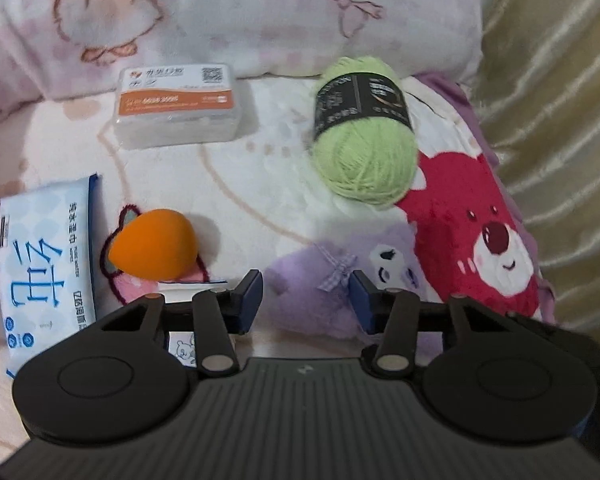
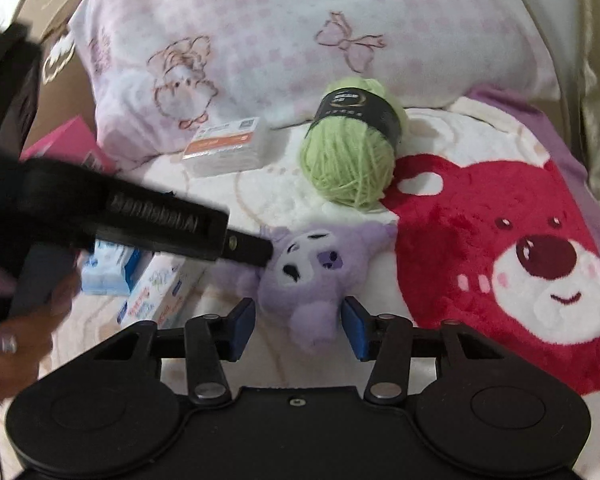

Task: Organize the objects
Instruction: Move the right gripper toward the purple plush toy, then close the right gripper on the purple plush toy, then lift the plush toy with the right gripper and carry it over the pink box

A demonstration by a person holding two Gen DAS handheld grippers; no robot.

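A purple plush bear (image 2: 312, 264) lies on the bed blanket, face up. My right gripper (image 2: 297, 322) has its blue pads against both sides of the bear's lower body. My left gripper (image 1: 306, 304) straddles another part of the same plush bear (image 1: 324, 292), pads at its sides; one of its fingers (image 2: 247, 246) reaches the bear's head from the left. A green yarn ball (image 1: 364, 136) with a black band lies behind the bear. An orange egg-shaped sponge (image 1: 153, 250) sits left of my left gripper.
A clear card box (image 1: 177, 106) with an orange label lies by the pillow (image 1: 259, 12). A blue wipes pack (image 1: 45, 264) lies far left. A pink box (image 2: 63, 144), a small blue tissue pack (image 2: 107, 268) and a long white carton (image 2: 159, 292) crowd the left. A gold curtain (image 1: 560, 120) borders the right.
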